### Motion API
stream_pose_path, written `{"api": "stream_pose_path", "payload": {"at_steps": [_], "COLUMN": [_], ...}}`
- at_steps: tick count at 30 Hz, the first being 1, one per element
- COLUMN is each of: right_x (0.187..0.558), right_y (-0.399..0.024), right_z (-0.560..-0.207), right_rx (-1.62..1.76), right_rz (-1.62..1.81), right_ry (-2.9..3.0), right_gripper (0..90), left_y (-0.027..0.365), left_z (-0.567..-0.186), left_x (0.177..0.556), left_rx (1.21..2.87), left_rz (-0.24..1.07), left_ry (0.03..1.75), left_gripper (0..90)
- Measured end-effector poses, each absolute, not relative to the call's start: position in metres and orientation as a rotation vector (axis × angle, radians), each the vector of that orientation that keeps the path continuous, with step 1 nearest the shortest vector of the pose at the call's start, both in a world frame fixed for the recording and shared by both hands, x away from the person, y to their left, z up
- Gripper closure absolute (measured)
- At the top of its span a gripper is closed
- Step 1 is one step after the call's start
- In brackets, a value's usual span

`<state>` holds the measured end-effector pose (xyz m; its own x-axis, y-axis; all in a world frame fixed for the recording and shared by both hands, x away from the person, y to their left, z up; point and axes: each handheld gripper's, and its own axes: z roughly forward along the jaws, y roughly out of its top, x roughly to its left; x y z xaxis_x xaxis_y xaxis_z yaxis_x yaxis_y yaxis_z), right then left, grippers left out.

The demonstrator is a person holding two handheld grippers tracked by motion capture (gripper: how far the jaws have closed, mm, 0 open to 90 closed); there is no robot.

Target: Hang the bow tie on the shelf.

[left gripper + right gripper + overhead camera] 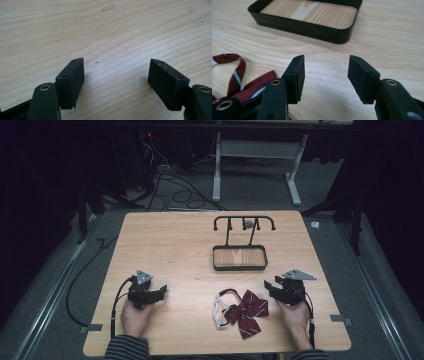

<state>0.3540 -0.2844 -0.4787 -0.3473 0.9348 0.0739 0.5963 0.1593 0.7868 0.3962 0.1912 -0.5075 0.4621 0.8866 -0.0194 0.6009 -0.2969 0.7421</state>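
Here, both grippers gape empty beside the bow [246,312] near the front edge.
Left gripper [161,292] and right gripper [269,285]: a one-sided pinch could snag the bow's strap [218,310].

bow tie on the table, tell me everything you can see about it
The bow tie is dark red cloth with thin white and dark stripes, tied in a knotted bow with two tails hanging toward the table's near edge. A white neck strap loops out from its left side. It lies flat on the wooden table, near the front edge, in front of the black tray and apart from it. The right gripper sits just beside it, open; nothing grips it.
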Motion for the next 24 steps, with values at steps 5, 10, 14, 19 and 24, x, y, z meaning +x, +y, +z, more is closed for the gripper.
{"api": "stream_pose_path", "payload": {"at_steps": [5, 10, 14, 19, 24], "right_x": [0.352, 0.351, 0.351, 0.351, 0.351], "right_y": [-0.278, -0.271, -0.267, -0.261, -0.254], "right_z": [-0.477, -0.474, -0.47, -0.469, -0.465], "right_rx": [1.412, 1.376, 1.358, 1.35, 1.315], "right_rz": [1.092, 1.076, 1.099, 1.13, 1.149], "right_ry": [2.039, 2.067, 2.098, 2.128, 2.147], "right_gripper": [51.8, 52.8, 53.1, 53.9, 54.6], "left_y": [0.191, 0.191, 0.191, 0.191, 0.191], "left_z": [-0.507, -0.507, -0.507, -0.507, -0.507], "left_x": [0.396, 0.396, 0.396, 0.396, 0.396], "left_rx": [2.017, 2.017, 2.018, 2.017, 2.017], "left_rz": [0.526, 0.526, 0.526, 0.526, 0.526], "left_ry": [1.235, 1.235, 1.235, 1.234, 1.235], "left_gripper": [29.9, 29.9, 29.9, 29.9, 29.9]}}
